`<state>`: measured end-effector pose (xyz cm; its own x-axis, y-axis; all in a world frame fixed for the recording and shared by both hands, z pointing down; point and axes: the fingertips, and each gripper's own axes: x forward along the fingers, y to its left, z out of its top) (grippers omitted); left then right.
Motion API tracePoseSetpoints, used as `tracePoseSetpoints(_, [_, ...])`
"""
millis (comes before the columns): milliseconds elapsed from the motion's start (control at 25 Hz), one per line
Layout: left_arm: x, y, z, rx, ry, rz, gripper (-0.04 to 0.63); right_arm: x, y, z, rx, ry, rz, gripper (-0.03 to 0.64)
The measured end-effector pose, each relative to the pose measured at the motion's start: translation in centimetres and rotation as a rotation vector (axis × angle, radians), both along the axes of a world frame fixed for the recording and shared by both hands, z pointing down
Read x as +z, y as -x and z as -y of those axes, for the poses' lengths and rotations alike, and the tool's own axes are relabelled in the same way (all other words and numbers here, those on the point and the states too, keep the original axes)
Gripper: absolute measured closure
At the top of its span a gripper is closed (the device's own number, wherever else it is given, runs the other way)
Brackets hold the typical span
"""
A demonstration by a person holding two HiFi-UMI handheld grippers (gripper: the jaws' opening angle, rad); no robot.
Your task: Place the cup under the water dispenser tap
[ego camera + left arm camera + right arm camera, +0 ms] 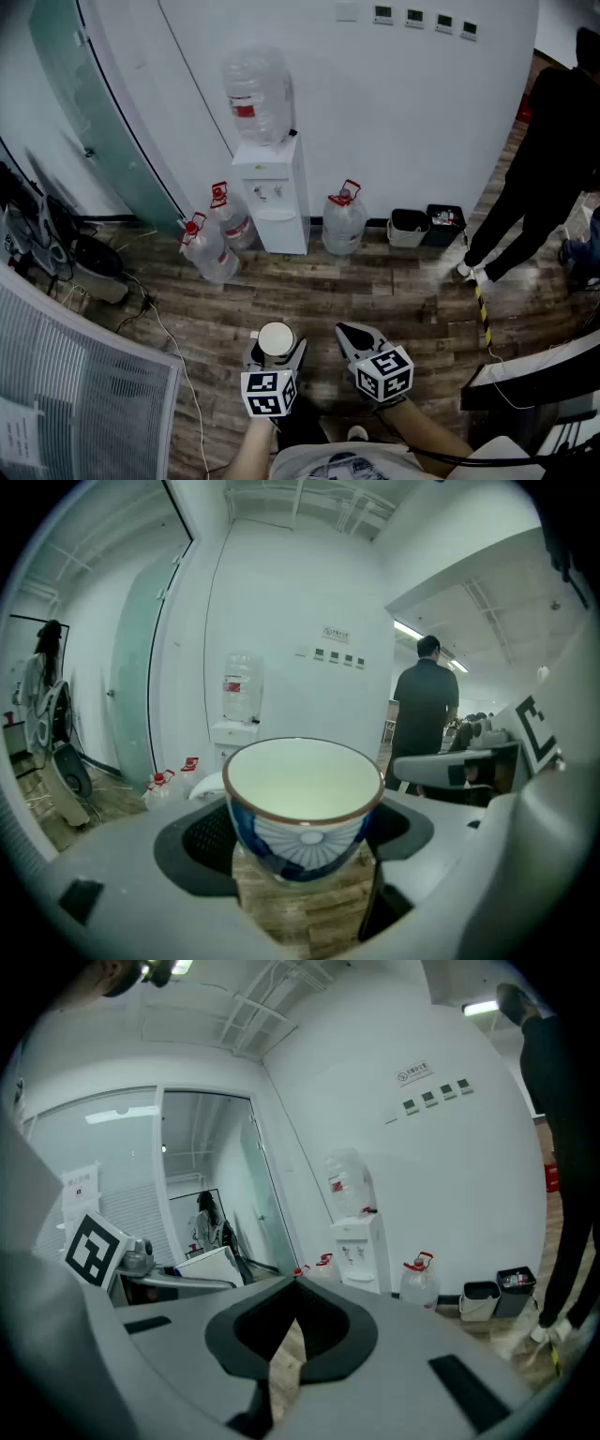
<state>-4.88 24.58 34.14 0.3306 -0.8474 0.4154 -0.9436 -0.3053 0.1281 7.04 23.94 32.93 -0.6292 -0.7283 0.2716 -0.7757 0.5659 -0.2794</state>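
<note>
sitting upright: white cup (298,803), brown rim, blue fan pattern

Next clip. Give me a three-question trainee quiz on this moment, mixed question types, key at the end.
1. True or false: the cup already stands under the water dispenser tap.
2. Which gripper holds the cup? A. left gripper B. right gripper C. neither
3. How many red-capped bottles stand on the floor beside the dispenser?
Key: 1 false; 2 A; 3 three.
</note>
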Motion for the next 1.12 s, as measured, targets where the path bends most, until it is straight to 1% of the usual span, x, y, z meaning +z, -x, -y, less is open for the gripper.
tracePoseSetpoints(200, [-2.1,-3.5,-5.9,-0.005,0.001,0.014,0.164,-2.1,-2.5,-5.1,0.001,-0.025,-0.004,0.597])
tracePoseSetpoints(360, [-3.2,-4.0,-8.2,-0.007,-0.007,0.030,0.164,-3.6,-2.8,-7.0,0.005,-0.057,-0.003,0.597])
tracePoseSetpoints(560, [-3.8,-4.0,-9.8,-0.025,-0.008,0.017,0.164,-4.7,-2.7,-8.6,-0.004,-0.079,-0.005,0.597])
tracePoseSetpoints(800, [-3.9,-4.7,-10.9,-0.027,-0.003,0.014,0.164,-4.7,-3.4,-10.1,-0.018,-0.077,-0.002,0.597])
tracePoseSetpoints(920, [-4.1,-5.4,-10.9,-0.032,-0.010,0.015,0.164,-4.9,-4.4,-10.1,-0.026,-0.086,0.006,0.597])
tracePoseSetpoints(1120, [-4.1,-6.9,-10.5,-0.031,-0.009,-0.009,0.164,-4.6,-6.1,-9.9,-0.032,-0.085,0.006,0.597])
